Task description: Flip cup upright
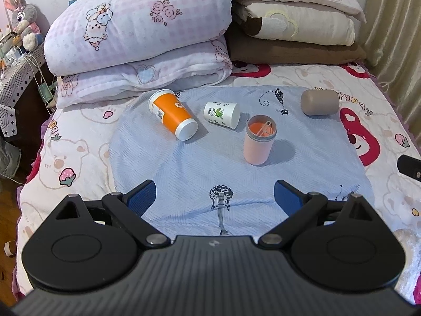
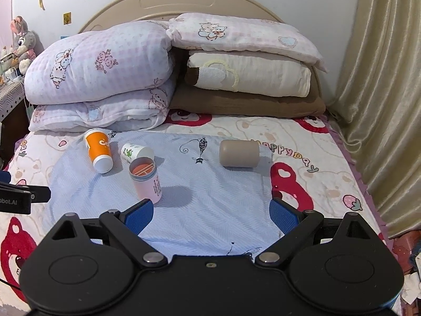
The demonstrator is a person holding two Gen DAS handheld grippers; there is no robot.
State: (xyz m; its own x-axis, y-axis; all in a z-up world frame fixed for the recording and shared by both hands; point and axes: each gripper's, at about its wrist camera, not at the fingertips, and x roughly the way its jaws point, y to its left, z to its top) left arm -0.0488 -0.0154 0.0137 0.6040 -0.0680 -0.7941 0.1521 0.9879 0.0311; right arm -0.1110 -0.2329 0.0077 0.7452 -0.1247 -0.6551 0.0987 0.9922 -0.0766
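Several cups sit on a light blue cloth (image 1: 200, 163) on the bed. An orange paper cup (image 1: 172, 114) (image 2: 98, 150) lies on its side at the left. A small white cup with a green print (image 1: 222, 114) (image 2: 136, 153) lies on its side beside it. A pink cup (image 1: 259, 139) (image 2: 146, 183) stands upright with its mouth open. A tan cup (image 1: 319, 102) (image 2: 239, 153) lies on its side at the right. My left gripper (image 1: 214, 201) is open and empty, above the cloth's near part. My right gripper (image 2: 211, 216) is open and empty, just right of the pink cup.
Folded quilts (image 1: 136, 39) and stacked pillows (image 1: 294, 23) fill the head of the bed behind the cups. A curtain (image 2: 381, 105) hangs at the right. A side table with a plush rabbit (image 1: 23, 21) stands at the left. The left gripper's body (image 2: 15, 197) shows at the right wrist view's left edge.
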